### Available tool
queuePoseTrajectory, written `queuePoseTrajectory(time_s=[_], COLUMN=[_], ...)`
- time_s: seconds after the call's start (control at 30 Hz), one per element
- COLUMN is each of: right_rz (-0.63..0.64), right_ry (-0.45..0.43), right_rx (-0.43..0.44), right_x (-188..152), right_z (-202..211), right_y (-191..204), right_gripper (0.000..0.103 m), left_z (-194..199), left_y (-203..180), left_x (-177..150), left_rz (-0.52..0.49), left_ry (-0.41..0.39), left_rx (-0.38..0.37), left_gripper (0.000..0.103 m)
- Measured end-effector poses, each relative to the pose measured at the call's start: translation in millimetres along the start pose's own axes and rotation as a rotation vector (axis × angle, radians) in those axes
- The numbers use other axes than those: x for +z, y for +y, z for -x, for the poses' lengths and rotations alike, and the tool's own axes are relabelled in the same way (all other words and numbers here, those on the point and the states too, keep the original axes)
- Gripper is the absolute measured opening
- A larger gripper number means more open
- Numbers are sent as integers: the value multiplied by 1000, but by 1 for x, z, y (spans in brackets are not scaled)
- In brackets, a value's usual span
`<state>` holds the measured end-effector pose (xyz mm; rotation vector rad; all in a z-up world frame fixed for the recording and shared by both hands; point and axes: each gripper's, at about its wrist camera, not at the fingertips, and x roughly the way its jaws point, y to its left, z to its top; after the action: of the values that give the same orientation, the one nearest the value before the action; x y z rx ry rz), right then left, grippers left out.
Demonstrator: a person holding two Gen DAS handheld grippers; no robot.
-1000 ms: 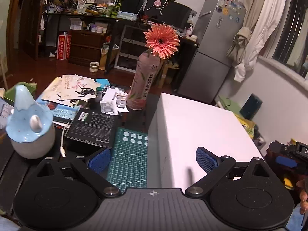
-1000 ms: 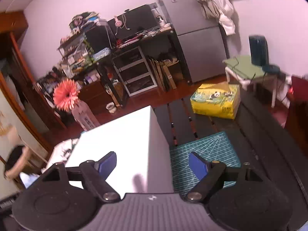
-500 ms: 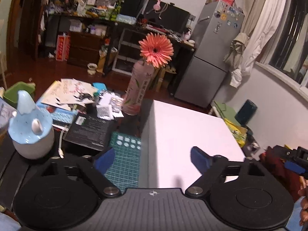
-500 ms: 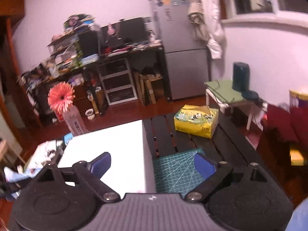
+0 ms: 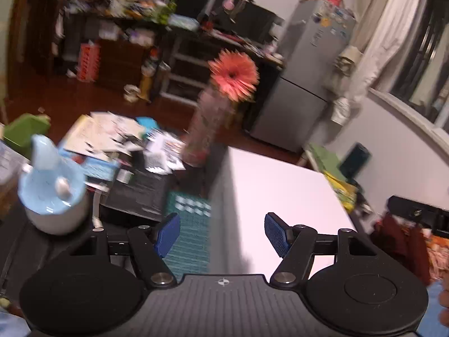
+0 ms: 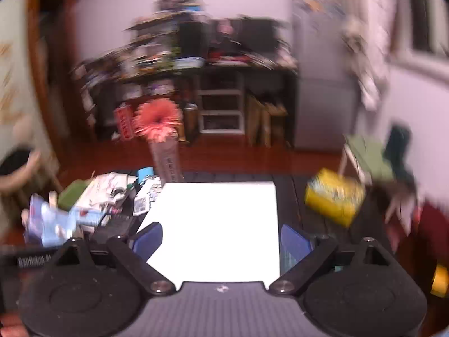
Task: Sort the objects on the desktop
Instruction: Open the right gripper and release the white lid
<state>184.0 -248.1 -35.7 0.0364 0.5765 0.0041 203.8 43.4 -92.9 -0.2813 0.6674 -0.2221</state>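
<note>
Left wrist view has the white box (image 5: 280,196) sitting big and flat-topped in the middle of the dark worktop (image 5: 16,241), its near left corner right under the left tool (image 5: 221,234). That tool's blue pads are closing in with nothing pressed between them; they hang over the box's corner edge and the green cutting mat (image 5: 190,224) beside it, so it's empty. In the right wrist view the right tool (image 6: 221,238) is spread wide, also empty, straddling the box's near edge with one pad off each side of the lid.

My guess is the box is where the clutter goes, or it gets shifted first. If it's a lift, I'd grip a side wall or lid lip, not the flat top, since that top looks too wide for either tool.

Everything to sort is piled left of the box: the blue and white ceramic piece (image 5: 53,188) at near left, a black flat carton (image 5: 137,191) with a white cable (image 5: 96,210) by it, then loose papers and cards (image 5: 106,134) further back. The bottle with the orange gerbera (image 5: 213,118) stands just off the box's far left corner and looks tippy, so swing wide of it.

Open room is mostly right of the box: bare slats up to the yellow tissue pack (image 6: 334,196). The near left strip is tight.
</note>
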Motion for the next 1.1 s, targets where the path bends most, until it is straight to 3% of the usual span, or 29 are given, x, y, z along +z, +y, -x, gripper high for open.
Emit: queuePoseTrajectory(time_s=[0.07, 0.17, 0.33, 0.5, 0.63, 0.77, 0.8, 0.87, 0.97, 1.1], right_rz=[-13, -40, -22, -80, -50, -14, -10, -4, -41, -83], right_ry=[-19, 43, 98, 139, 155, 189, 202, 239, 342, 409], right_rx=[-17, 16, 26, 63, 41, 21, 22, 34, 68, 104], right_x=[4, 13, 34, 59, 74, 87, 90, 95, 99, 101], right_z=[2, -5, -19, -37, -56, -83, -91, -108, -140, -174], right_y=[5, 7, 18, 23, 35, 53, 57, 65, 72, 80], right_gripper=[90, 91, 89, 88, 88, 87, 82, 51, 17, 12], left_z=[1, -1, -6, -16, -19, -29, -30, -35, -41, -50], left_y=[1, 10, 25, 20, 14, 22, 25, 31, 37, 41], left_x=[1, 2, 5, 4, -1, -5, -5, -6, -6, -9], left_rz=[2, 51, 104, 60, 40, 101, 122, 156, 187, 205], left_ry=[-1, 14, 70, 177, 199, 238, 248, 268, 292, 330], left_rx=[27, 56, -14, -89, -92, -109, -112, -121, -121, -110], left_gripper=[70, 82, 82, 82, 82, 82, 82, 82, 82, 82])
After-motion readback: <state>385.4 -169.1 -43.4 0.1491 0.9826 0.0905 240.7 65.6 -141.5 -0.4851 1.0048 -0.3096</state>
